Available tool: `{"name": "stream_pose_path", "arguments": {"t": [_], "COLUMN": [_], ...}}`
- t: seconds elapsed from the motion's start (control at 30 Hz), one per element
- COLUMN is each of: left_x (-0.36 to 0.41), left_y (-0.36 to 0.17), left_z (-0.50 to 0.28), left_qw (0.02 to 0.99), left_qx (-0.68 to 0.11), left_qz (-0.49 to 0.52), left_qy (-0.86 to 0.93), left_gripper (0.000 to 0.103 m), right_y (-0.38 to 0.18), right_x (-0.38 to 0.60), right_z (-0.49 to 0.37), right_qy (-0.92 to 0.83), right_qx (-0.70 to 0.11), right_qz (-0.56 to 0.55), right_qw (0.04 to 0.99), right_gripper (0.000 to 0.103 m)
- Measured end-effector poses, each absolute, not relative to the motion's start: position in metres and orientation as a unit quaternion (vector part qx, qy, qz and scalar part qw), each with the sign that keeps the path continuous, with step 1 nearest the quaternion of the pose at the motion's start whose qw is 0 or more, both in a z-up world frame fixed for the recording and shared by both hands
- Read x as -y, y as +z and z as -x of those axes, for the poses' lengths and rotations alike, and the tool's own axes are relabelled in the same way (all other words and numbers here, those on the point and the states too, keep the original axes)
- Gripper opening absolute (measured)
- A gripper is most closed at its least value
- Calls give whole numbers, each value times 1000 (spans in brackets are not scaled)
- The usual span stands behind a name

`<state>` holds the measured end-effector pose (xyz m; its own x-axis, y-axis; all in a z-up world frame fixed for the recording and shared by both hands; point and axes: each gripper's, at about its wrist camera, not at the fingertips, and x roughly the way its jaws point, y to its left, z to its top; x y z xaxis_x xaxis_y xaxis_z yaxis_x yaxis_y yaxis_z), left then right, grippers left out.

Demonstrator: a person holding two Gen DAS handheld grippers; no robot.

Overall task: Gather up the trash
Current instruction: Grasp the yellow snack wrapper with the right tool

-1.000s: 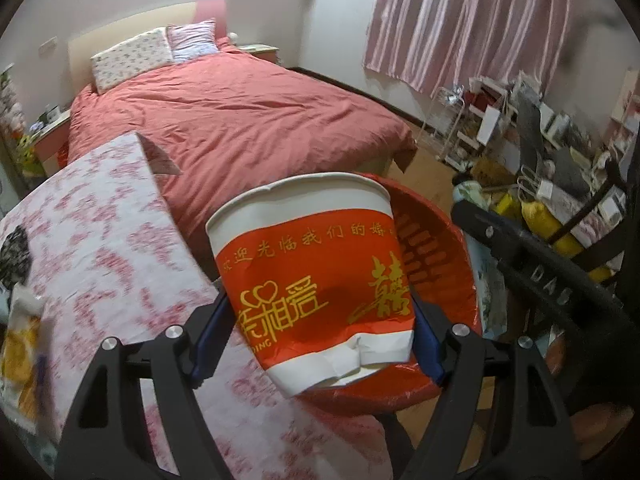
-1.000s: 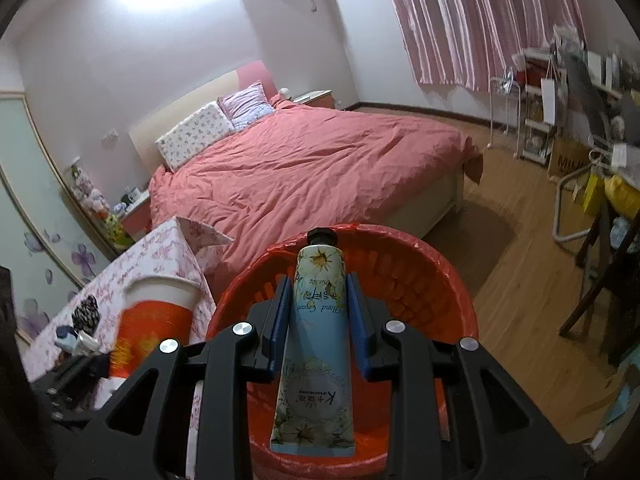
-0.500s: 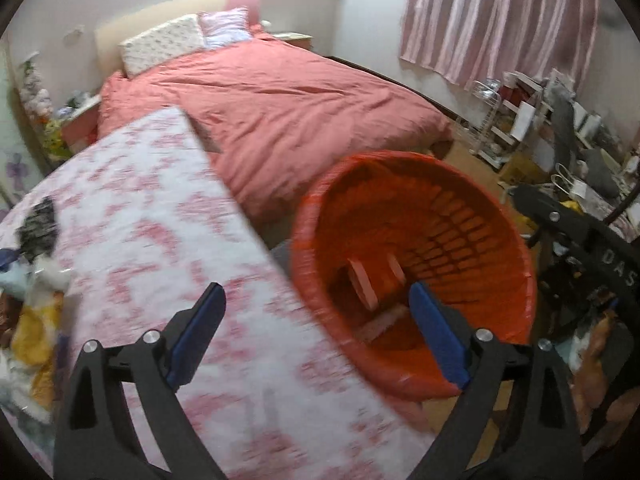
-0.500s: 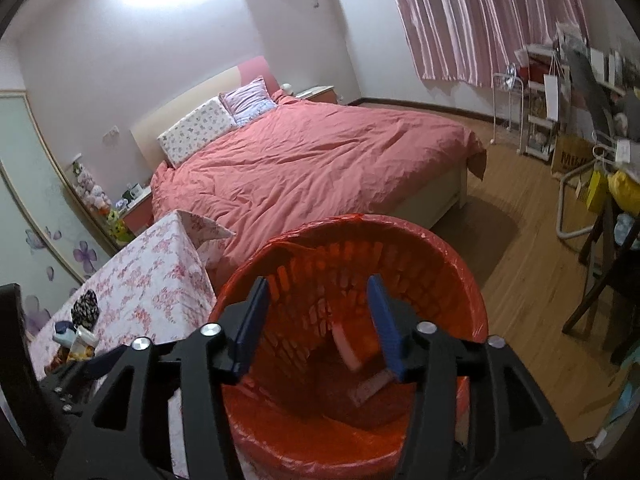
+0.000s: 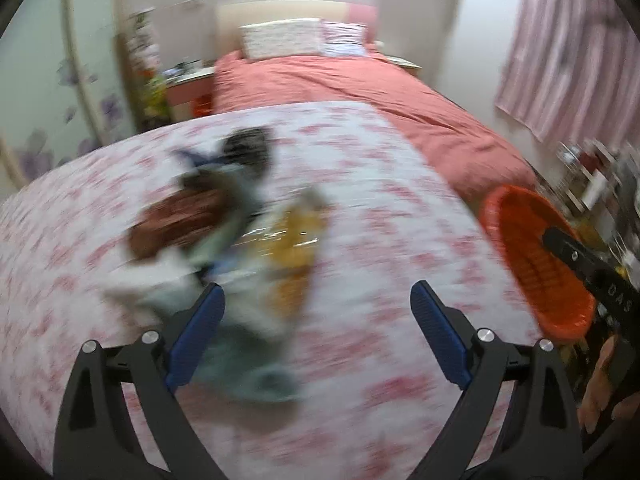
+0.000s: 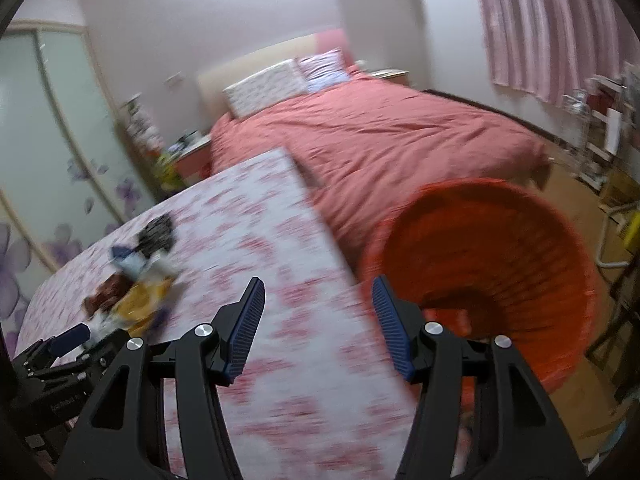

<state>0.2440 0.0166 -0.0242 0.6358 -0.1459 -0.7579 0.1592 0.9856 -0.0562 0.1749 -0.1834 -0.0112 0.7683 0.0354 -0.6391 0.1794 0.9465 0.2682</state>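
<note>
A blurred heap of trash [image 5: 236, 232], with brown, yellow, white and dark wrappers, lies on the table with the pink floral cloth [image 5: 380, 208]. It also shows in the right wrist view [image 6: 132, 284]. My left gripper [image 5: 318, 300] is open and empty, just in front of the heap. My right gripper [image 6: 318, 300] is open and empty, above the table's right edge. The red trash basket [image 6: 500, 256] stands beside the table on the right, with items dimly seen at its bottom; it also shows in the left wrist view [image 5: 532, 248].
A bed with a red cover [image 6: 392, 136] and pillows stands behind the table. A wardrobe with a flower pattern [image 6: 48, 160] is on the left. Pink curtains [image 6: 552, 28] and cluttered shelves [image 6: 608, 128] are at the right. The left gripper's body [image 6: 52, 364] shows low on the left.
My left gripper let go of the red paper cup and my right one the hand-cream tube, both into the basket. Both grippers then swung left over the table towards the heap.
</note>
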Motion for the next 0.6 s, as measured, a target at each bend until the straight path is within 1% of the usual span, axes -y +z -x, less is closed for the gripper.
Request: {"name": "stream_pose_path", "arguments": {"t": [0.17,0.33,0.4,0.5,0.6], "left_x": [-94,-141,-152,-164,-170], "left_y": [-28,-27,-27,-31,-38], "left_z": [-233,-218,-215,-212,-207], "left_qw": [902,912,914,912,910], "left_qx": [-430,-407,-401,-404,-408], "left_qz": [33,49,50,52,60], "left_qy": [-22,17,29,41,43], "left_gripper": [92,92,92,92,92], "right_y": [-10,-13,-14,-15,-23], "right_x": [120,68,53,31,14], "right_z": [-187,-204,-211,-223,-236], "right_qy": [23,67,79,85,74], "right_qx": [-353,-368,-374,-385,-401], "right_qz": [-143,-143,-146,-146,-131], "right_qw": [924,916,912,907,903], "right_gripper": [57,57,63,68,68]}}
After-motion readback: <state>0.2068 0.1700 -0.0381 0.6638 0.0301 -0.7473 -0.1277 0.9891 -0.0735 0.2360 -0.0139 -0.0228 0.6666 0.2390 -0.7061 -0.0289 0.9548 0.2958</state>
